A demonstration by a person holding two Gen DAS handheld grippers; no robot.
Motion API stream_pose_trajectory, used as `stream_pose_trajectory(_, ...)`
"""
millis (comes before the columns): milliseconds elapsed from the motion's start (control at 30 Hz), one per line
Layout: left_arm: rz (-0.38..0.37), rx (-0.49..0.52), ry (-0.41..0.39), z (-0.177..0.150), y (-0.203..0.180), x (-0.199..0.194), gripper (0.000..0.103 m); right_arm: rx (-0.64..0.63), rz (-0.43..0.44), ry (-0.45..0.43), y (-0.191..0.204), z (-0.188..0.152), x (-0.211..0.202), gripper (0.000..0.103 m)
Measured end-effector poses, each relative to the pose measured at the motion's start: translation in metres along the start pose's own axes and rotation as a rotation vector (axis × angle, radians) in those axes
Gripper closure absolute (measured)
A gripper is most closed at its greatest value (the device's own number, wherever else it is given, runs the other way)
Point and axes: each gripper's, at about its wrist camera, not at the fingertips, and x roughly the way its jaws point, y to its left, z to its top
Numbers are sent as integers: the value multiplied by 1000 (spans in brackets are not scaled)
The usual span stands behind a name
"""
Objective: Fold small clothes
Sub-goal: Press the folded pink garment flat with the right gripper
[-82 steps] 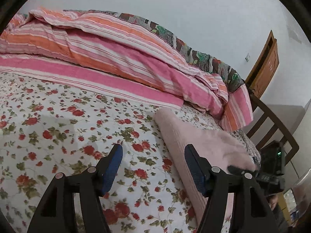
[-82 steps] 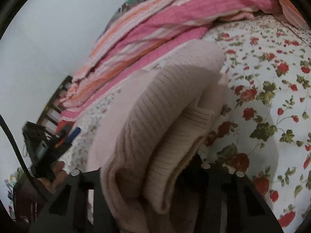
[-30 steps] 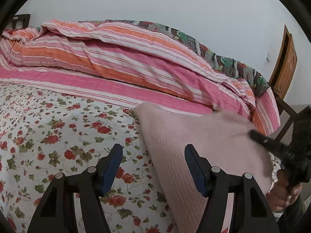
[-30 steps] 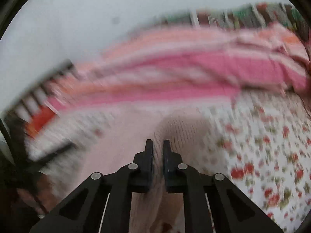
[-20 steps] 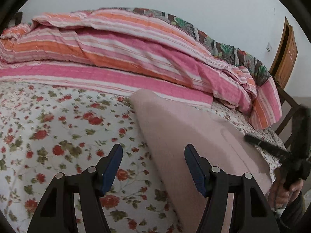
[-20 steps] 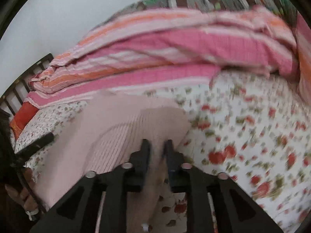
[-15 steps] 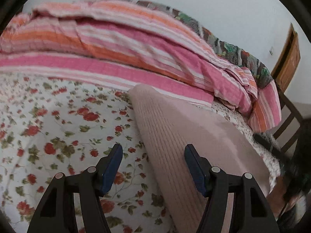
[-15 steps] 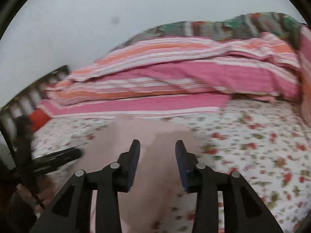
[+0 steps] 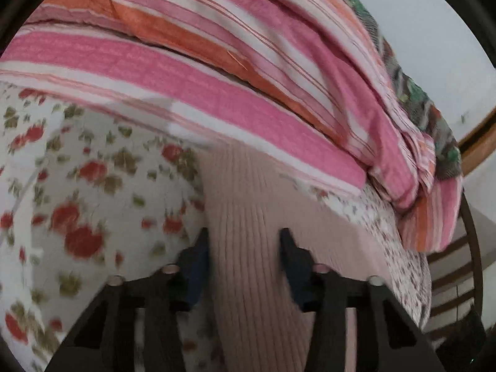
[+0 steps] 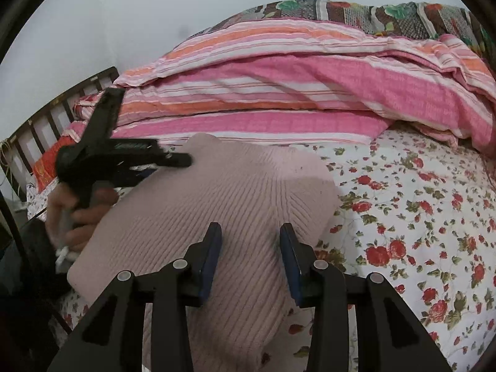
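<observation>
A folded pale pink ribbed knit garment (image 9: 263,217) lies on the floral bedsheet (image 9: 93,167). My left gripper (image 9: 243,238) is open, low over the garment's near end, with the knit between its fingers. In the right wrist view the same garment (image 10: 217,198) lies flat on the sheet (image 10: 418,201). My right gripper (image 10: 249,231) is open above the garment's near part. The left gripper (image 10: 186,163) shows there in the person's hand, at the garment's far left edge.
A pink, orange and white striped duvet (image 9: 248,71) is bunched along the far side of the bed, also seen in the right wrist view (image 10: 294,83). A dark wooden footboard (image 10: 40,117) runs along the left. A wooden chair (image 9: 465,248) stands beyond the bed's right end.
My right gripper let go of the pink garment and opened, and the garment now lies flat. My left gripper moved forward and down over the garment's end.
</observation>
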Motion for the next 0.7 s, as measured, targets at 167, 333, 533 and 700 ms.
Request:
stream_pose_trajectory(167,144,134,-71,-6,-25,-6,68,1,0,0,0,-1,2,65)
stream_pose_trajectory(333,227,300,-127,-41,-52,-30,62,55,27,-48,-8,8,-3,65)
stream_pose_trajectory(533,277,418,-192,-87,-67,-58,61,81,-61,-17,-14,12,14,66)
stream_pose_trajectory(700,265,427,-204,-105,-64,-71,61,101,-68,-17,-20,8,18,64)
